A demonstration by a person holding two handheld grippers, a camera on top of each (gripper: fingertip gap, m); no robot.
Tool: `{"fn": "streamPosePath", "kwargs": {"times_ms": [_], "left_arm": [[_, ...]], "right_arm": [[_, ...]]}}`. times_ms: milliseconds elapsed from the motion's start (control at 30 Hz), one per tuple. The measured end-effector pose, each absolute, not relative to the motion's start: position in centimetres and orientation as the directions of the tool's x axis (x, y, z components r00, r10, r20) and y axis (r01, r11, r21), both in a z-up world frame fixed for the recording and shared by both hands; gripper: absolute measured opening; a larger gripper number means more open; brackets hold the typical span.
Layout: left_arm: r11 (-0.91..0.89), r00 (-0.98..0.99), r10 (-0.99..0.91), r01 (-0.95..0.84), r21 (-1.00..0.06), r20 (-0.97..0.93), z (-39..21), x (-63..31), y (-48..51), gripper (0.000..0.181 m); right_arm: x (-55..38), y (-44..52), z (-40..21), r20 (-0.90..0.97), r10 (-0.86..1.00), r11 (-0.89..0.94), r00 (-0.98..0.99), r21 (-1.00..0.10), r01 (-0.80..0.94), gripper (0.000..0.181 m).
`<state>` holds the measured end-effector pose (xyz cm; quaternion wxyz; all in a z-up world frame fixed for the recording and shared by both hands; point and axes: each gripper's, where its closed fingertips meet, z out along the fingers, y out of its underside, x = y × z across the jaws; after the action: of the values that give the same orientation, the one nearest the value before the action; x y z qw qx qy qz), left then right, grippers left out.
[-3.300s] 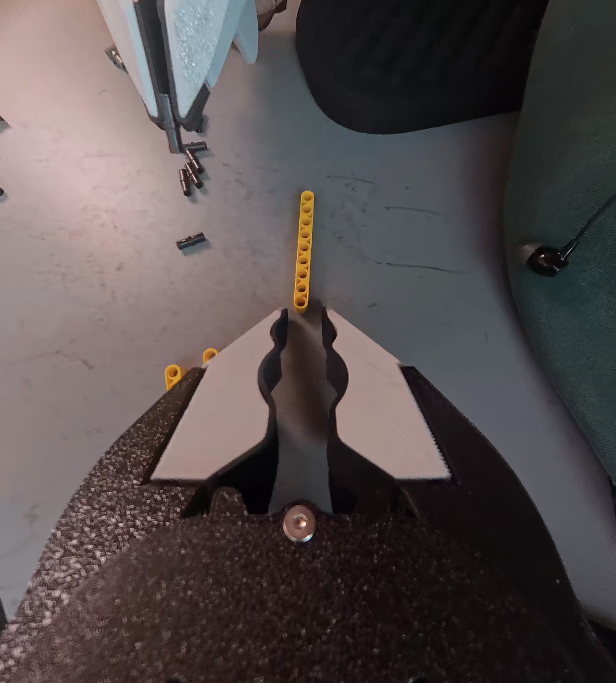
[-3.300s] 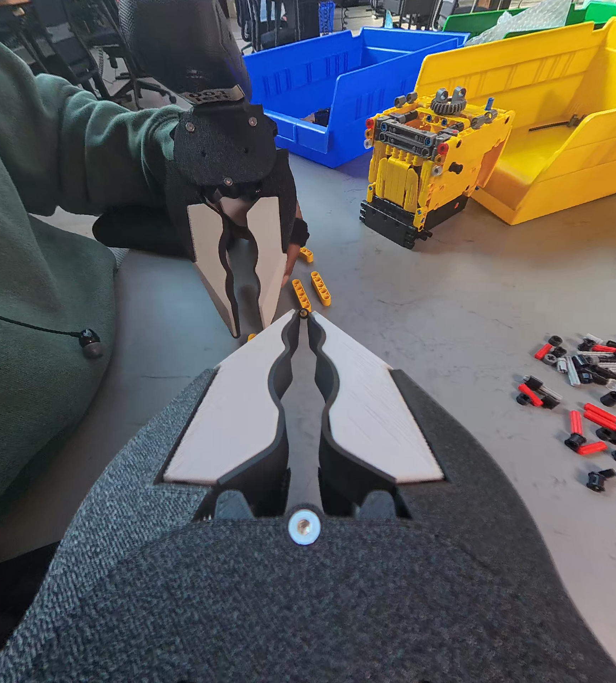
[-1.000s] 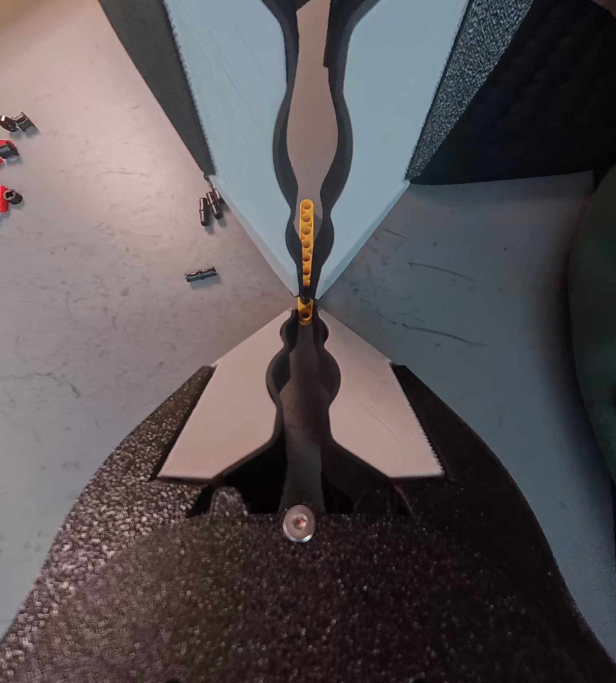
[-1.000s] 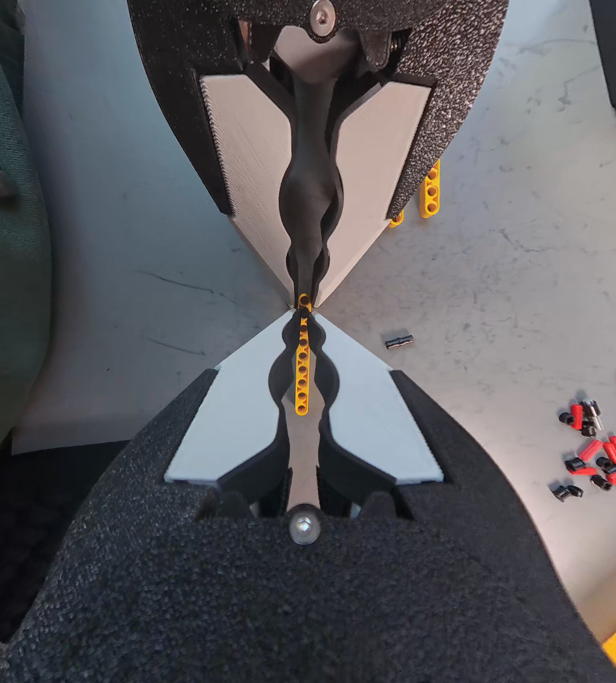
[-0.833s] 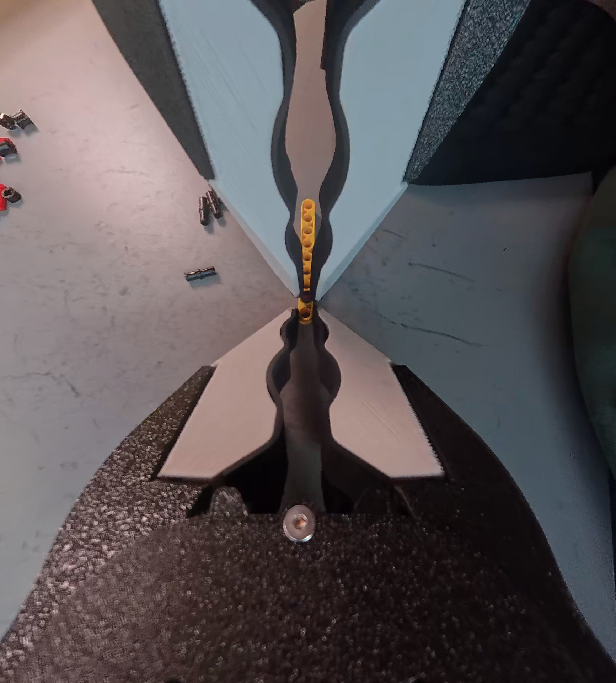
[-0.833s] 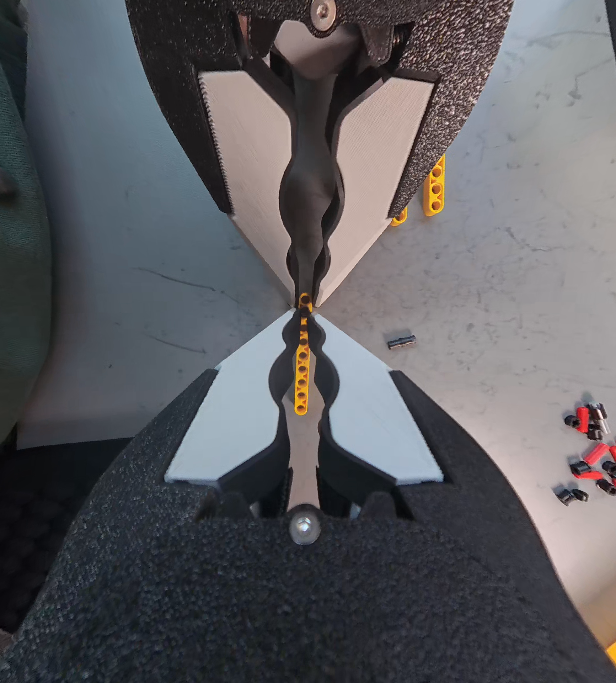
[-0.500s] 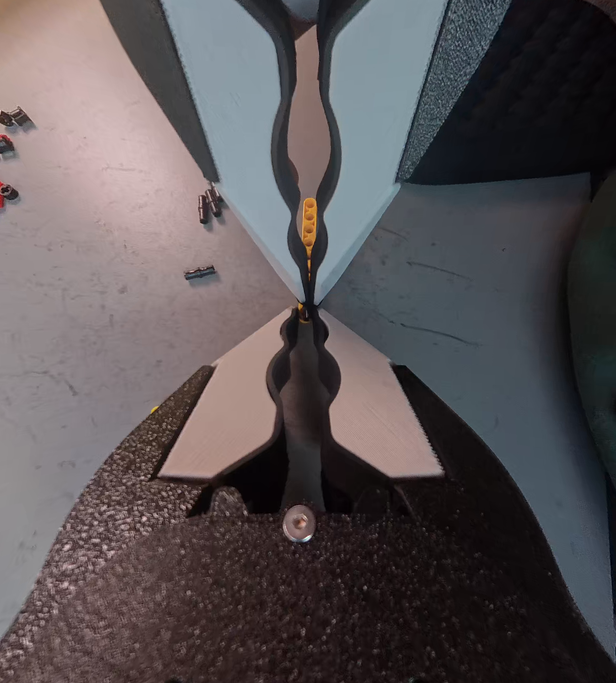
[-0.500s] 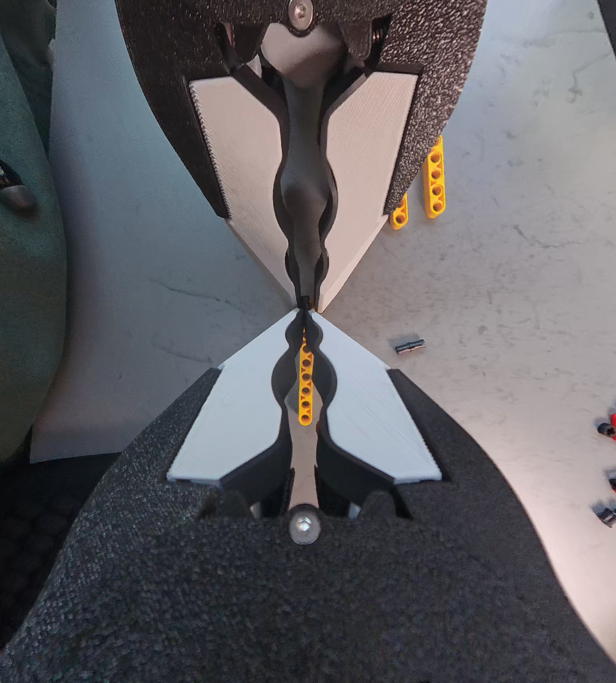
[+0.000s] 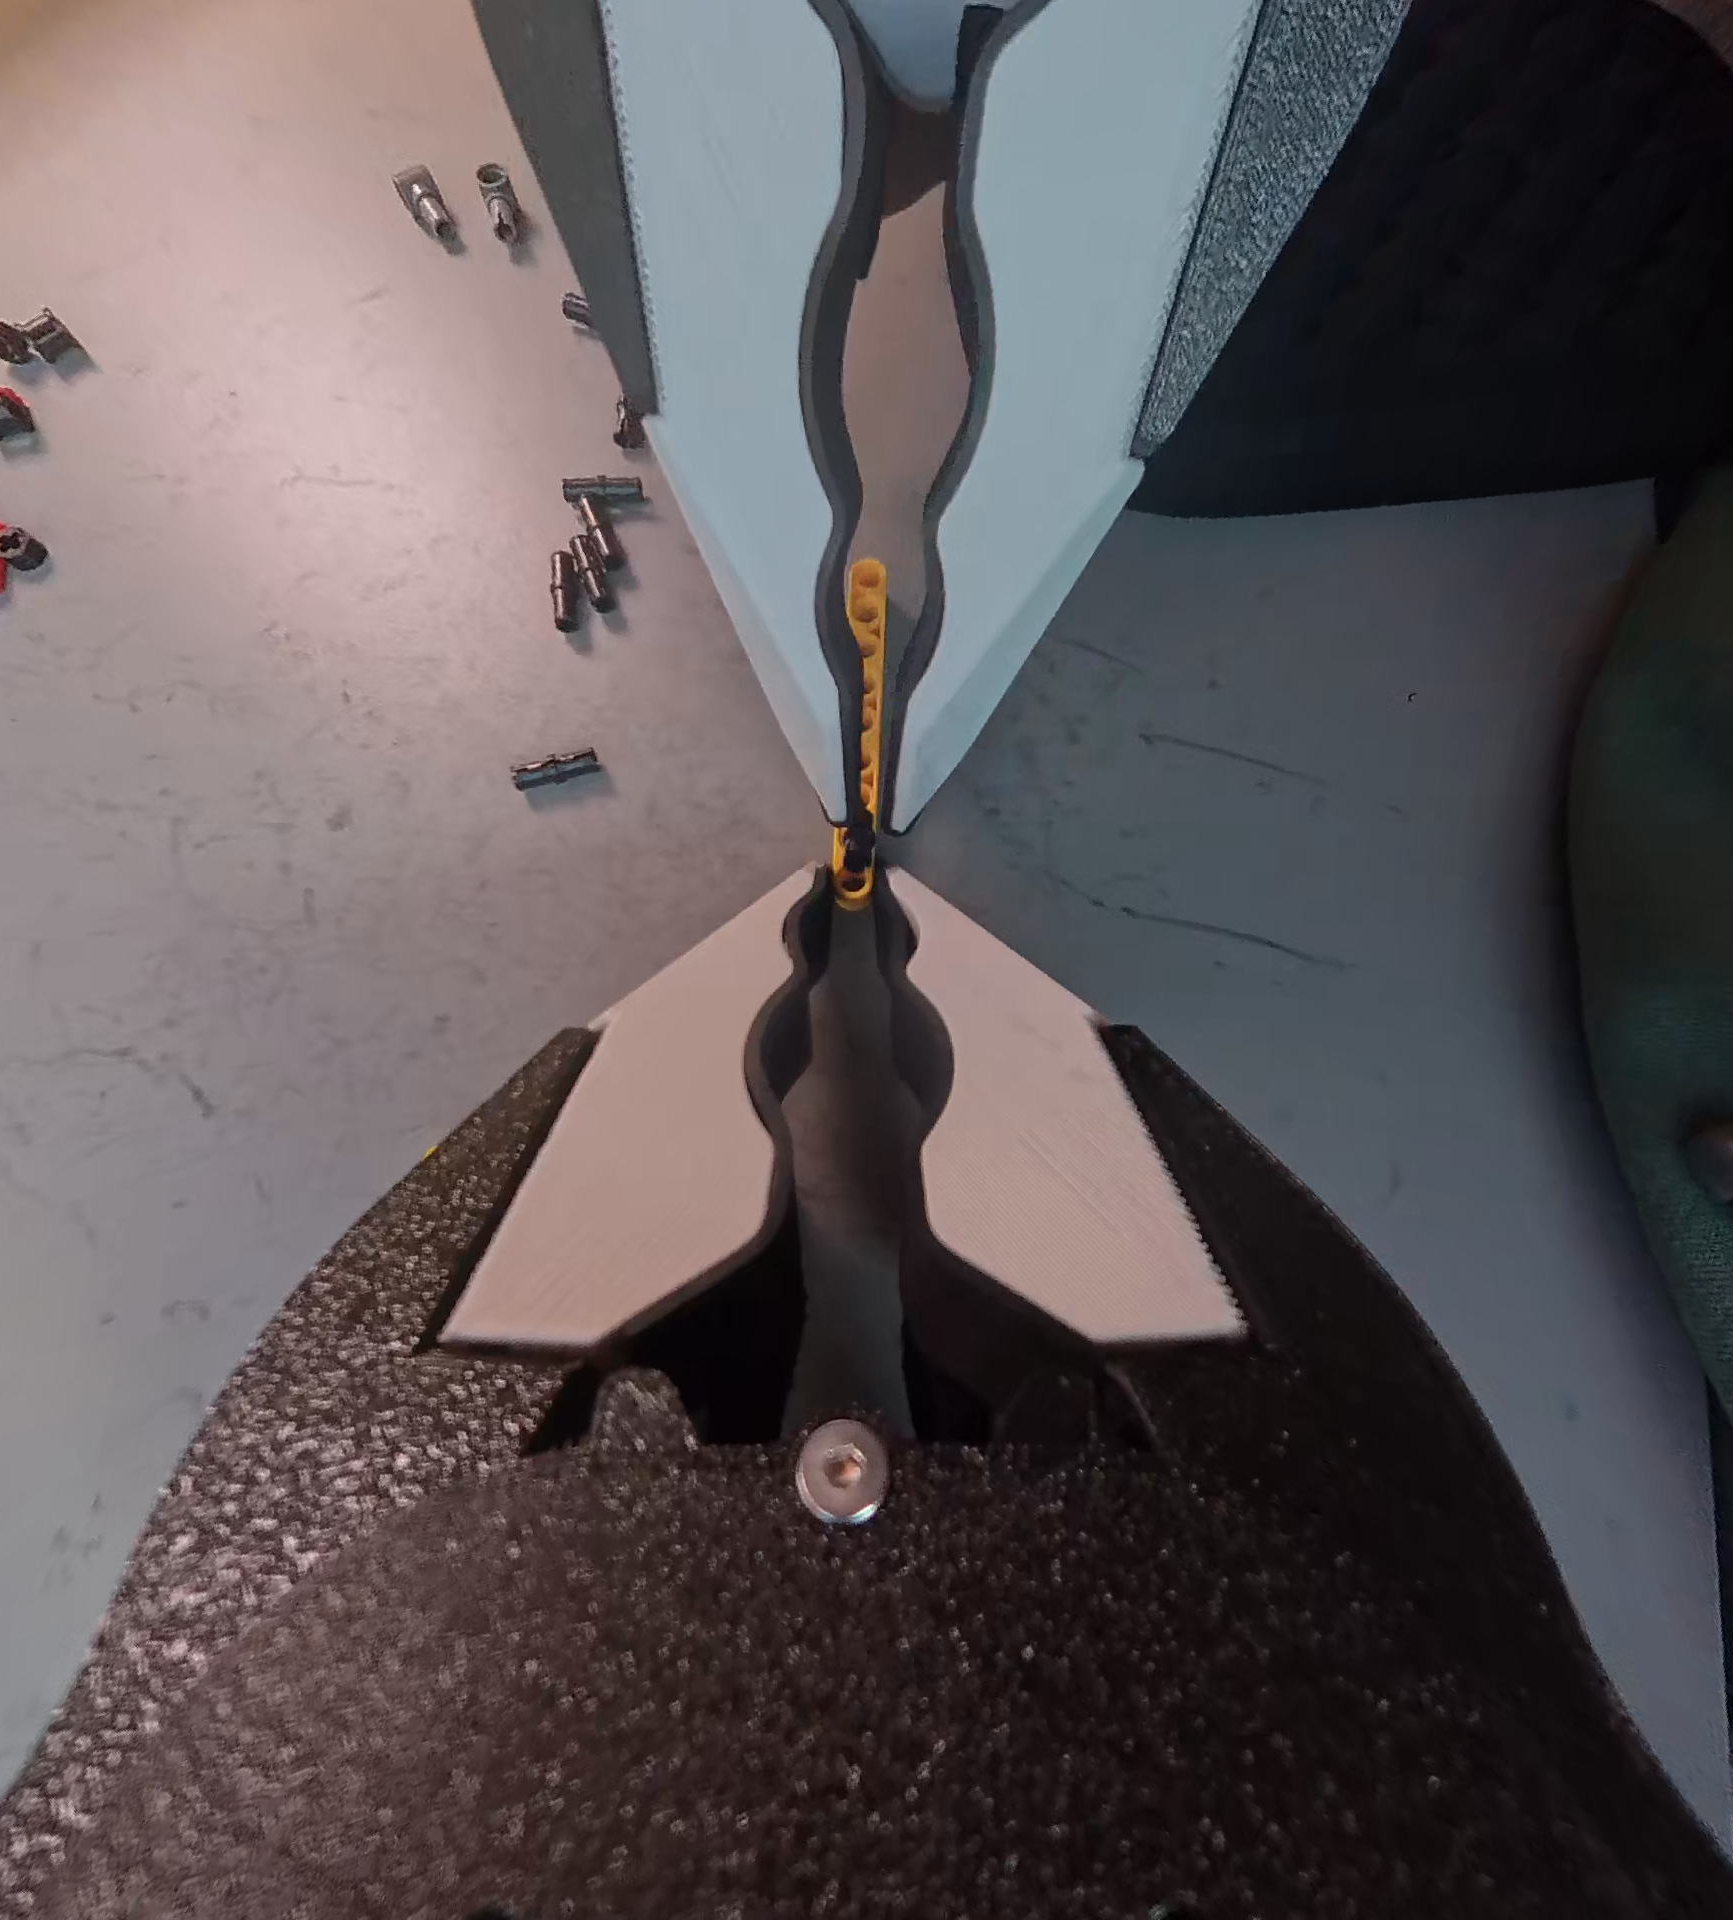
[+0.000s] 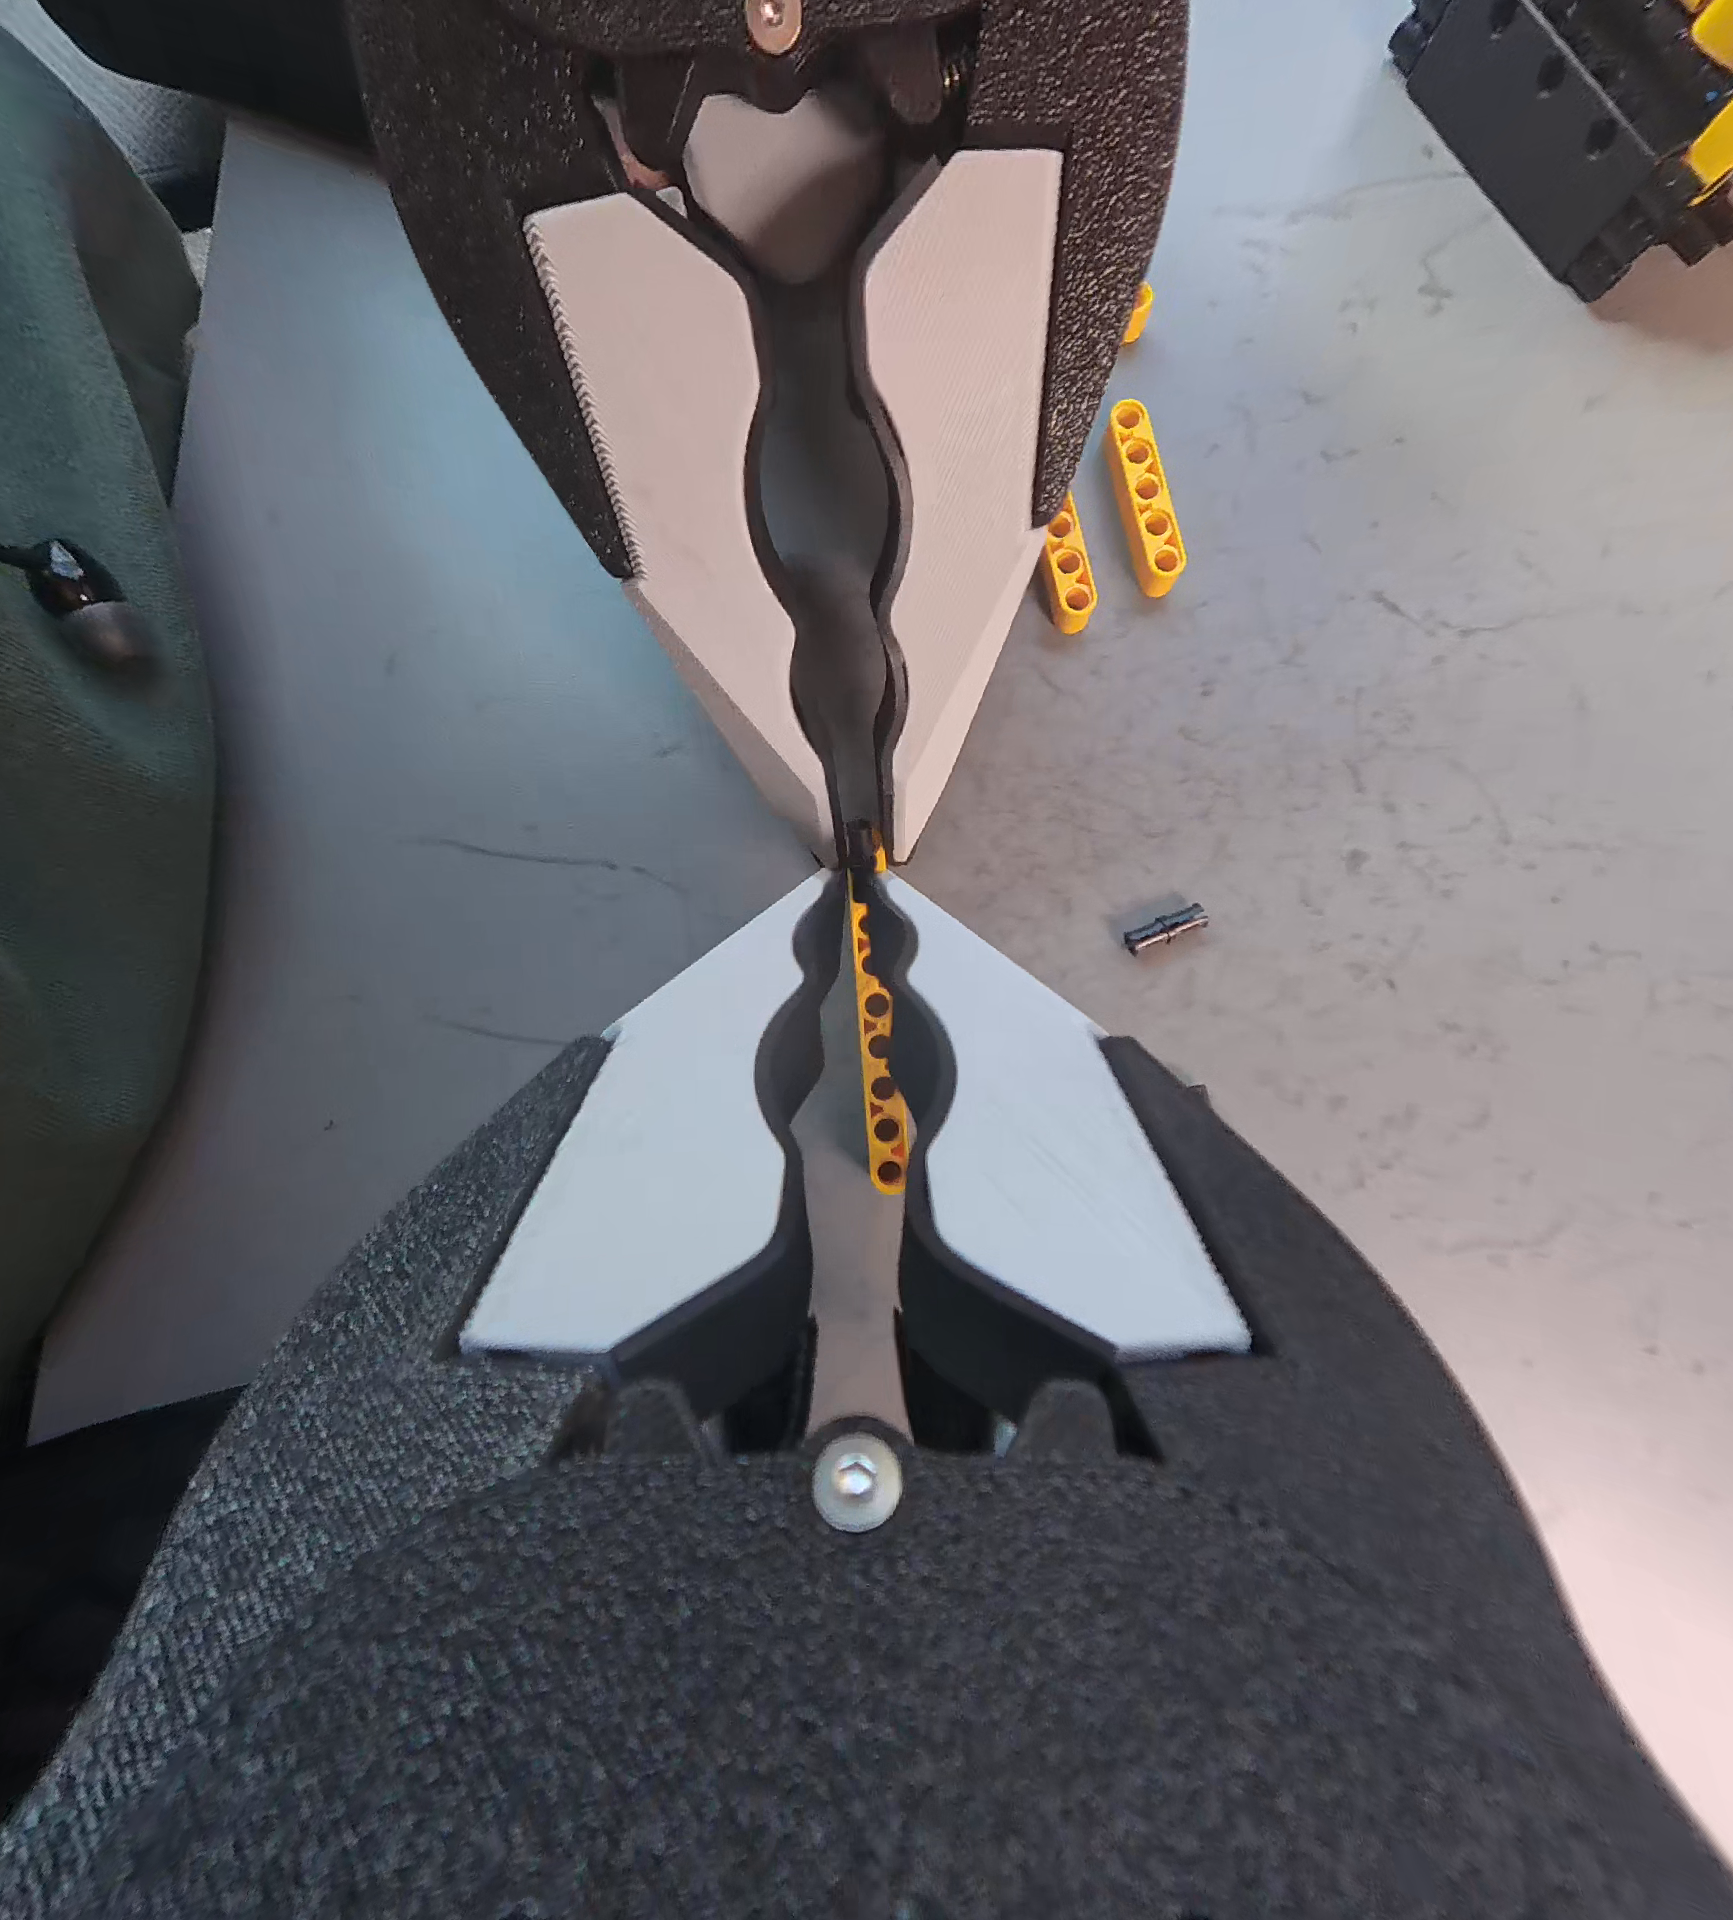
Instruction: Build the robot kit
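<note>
Tip to tip above the grey table (image 9: 218,935): my right gripper (image 10: 857,883) is narrowed on a long yellow beam (image 10: 881,1049) that runs back between its fingers. My left gripper (image 9: 854,883), equally narrow, pinches the beam's far end. A small dark piece at the meeting point is too small to identify. A black pin (image 10: 1163,927) lies nearby.
</note>
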<state>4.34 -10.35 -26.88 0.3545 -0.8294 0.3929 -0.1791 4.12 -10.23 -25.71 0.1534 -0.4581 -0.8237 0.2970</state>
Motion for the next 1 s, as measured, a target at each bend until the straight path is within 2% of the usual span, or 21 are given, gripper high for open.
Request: {"fn": "streamPosePath", "kwargs": {"times_ms": [133,400,767,1000], "left_arm": [[-0.433,0.627,-0.779,-0.53,-0.729,0.008,-26.9,4.3,-10.4,0.006],[-0.413,0.62,-0.785,-0.521,-0.747,0.001,-26.4,4.2,-10.5,0.006],[-0.351,0.591,-0.801,-0.329,-0.877,0.098,-22.5,4.5,-10.7,0.002],[-0.352,0.591,-0.793,-0.245,-0.903,0.149,-21.3,4.3,-10.4,0.002]], "right_arm": [[4.1,-10.0,-26.0,0.013,0.846,0.429,-0.533,-0.611,0.665,0.003],[4.1,-10.1,-26.0,-0.002,0.853,0.399,-0.522,-0.644,0.653,0.002],[3.7,-10.7,-23.4,0.006,0.872,0.292,-0.489,-0.809,0.51,0.001],[3.5,-10.5,-22.1,0.043,0.886,0.271,-0.461,-0.855,0.442,0.0]]}}
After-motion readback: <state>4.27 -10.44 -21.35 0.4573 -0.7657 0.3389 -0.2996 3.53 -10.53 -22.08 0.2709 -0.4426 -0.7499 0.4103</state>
